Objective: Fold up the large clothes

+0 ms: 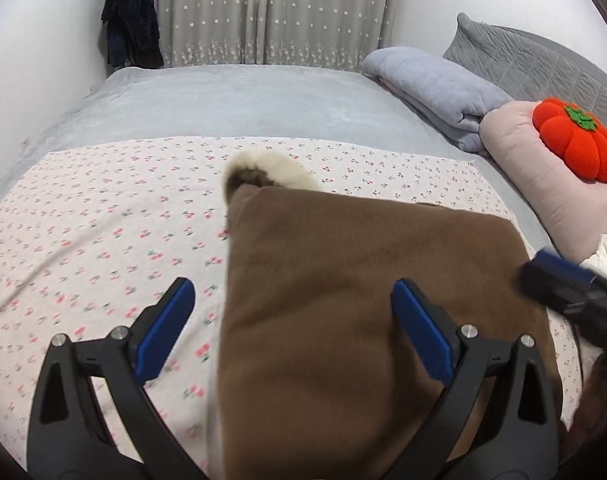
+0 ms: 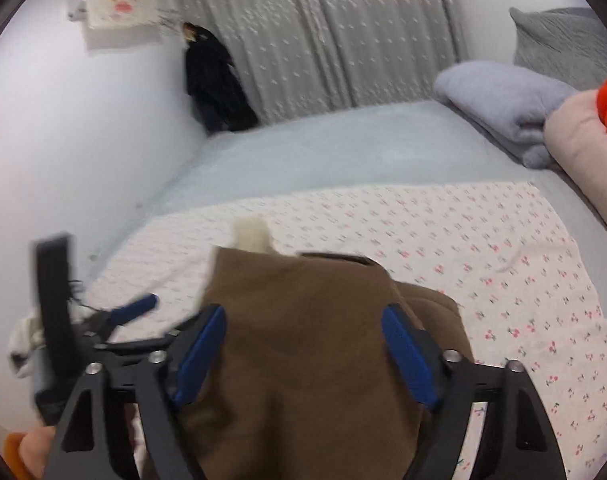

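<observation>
A brown garment [image 1: 363,280] with a cream fleece lining [image 1: 271,168] lies folded on a cherry-print sheet [image 1: 103,220] on the bed. My left gripper [image 1: 295,304] is open above the garment's left edge, one finger over the sheet, one over the brown cloth. My right gripper [image 2: 303,328] is open over the garment [image 2: 303,360], its blue fingers [image 2: 407,352] straddling the cloth. The right gripper also shows at the right edge of the left wrist view [image 1: 563,280], and the left gripper at the lower left of the right wrist view [image 2: 135,312].
Grey bed cover [image 1: 243,96] beyond the sheet. A folded grey blanket [image 1: 435,80], a pink pillow [image 1: 543,184] and a red pumpkin cushion [image 1: 575,140] lie at the right. A dark coat [image 1: 131,20] hangs by the curtain [image 1: 271,8]. White wall at the left.
</observation>
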Available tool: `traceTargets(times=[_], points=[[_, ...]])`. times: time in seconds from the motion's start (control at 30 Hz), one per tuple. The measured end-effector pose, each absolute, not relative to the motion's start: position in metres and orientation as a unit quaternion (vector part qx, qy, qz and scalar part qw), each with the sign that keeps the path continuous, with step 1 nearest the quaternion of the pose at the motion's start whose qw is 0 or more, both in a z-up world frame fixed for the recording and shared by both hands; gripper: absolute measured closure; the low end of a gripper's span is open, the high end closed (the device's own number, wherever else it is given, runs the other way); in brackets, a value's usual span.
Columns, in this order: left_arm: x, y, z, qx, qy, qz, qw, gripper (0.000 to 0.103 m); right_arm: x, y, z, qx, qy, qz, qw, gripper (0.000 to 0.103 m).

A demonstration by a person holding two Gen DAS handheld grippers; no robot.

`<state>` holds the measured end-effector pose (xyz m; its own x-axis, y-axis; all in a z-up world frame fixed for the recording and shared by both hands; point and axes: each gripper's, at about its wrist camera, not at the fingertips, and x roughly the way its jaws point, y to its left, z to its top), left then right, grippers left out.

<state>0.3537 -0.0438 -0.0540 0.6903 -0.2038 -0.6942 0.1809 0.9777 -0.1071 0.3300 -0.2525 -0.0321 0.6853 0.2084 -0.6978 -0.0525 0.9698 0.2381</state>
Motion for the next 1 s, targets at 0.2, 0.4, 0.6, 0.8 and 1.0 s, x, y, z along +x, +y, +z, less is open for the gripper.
traceTargets(times=[0.2,0.4,0.6,0.8,1.0], points=[[0.386,-0.045,-0.101,-0.076,0.462,-0.136,0.873,0.000,0.358,-0.313,-0.119,0.233,0.457,0.045,0.858,0.026],[0.387,-0.046,-0.119,-0.088,0.464,-0.129,0.872,0.000,0.362,-0.328,-0.147,0.281,0.443,0.067,0.848,0.024],[0.364,-0.037,-0.090,-0.076,0.457,-0.136,0.876,0.000,0.337,-0.320,-0.094,0.242,0.428,0.076,0.867,0.021],[0.300,-0.030,-0.048,-0.024,0.414,-0.160,0.896,0.000,0.277,-0.300,-0.042,0.137,0.391,0.083,0.906,0.020],[0.244,-0.045,-0.065,0.024,0.417,-0.177,0.891,0.000,0.237,-0.286,-0.073,0.099,0.425,0.084,0.896,0.020]])
